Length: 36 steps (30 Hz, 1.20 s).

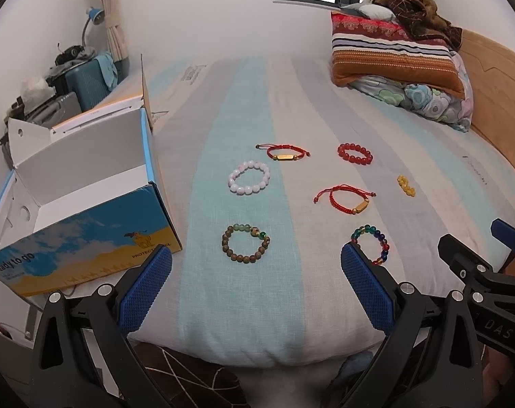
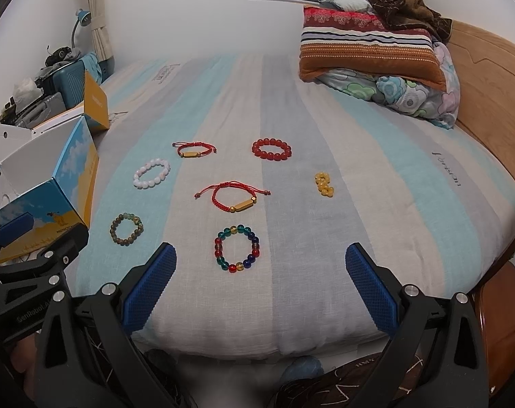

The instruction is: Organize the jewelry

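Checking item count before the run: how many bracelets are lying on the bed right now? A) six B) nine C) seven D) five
C: seven lie on the bed: the pink bracelet, two red cord bracelets, the red bead bracelet, the bunched yellow bracelet, the brown bead bracelet and the multicolour bracelet.

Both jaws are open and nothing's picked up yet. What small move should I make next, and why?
Probably ease the right gripper forward and down over the multicolored bead bracelet. It lies flat just ahead of those open jaws, the nearest piece, apart from the others. The left gripper, also open and empty, sits nearer the brown bead bracelet and the open box, which appears empty.
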Each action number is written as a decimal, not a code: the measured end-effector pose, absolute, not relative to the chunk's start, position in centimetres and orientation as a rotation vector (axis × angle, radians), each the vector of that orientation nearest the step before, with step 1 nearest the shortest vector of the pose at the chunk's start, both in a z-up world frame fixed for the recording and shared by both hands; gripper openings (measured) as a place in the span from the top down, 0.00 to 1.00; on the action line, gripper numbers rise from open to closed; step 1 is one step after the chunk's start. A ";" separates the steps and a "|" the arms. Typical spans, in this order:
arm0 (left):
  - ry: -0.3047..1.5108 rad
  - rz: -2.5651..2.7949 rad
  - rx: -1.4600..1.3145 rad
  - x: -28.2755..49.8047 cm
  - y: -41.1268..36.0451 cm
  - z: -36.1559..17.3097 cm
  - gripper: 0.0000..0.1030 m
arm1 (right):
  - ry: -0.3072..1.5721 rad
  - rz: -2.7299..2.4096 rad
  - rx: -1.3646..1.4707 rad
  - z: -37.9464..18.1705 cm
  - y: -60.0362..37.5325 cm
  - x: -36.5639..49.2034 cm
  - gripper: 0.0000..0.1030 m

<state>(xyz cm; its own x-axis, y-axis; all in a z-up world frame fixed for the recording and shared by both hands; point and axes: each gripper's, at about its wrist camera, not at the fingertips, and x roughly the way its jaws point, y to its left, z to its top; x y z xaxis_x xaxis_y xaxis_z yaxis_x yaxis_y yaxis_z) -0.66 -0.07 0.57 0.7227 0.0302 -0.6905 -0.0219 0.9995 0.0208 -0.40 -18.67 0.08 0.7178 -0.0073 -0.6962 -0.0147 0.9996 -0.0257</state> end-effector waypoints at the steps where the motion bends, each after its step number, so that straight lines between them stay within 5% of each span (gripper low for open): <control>1: 0.761 0.029 0.013 -0.7 -0.1 0.6 0.05 | 0.771 0.005 -0.029 0.1 -18.7 -0.4 0.07; 36: 0.758 0.018 0.010 -1.0 -0.1 1.2 0.05 | 0.766 0.005 -0.030 0.4 -18.3 -0.6 0.07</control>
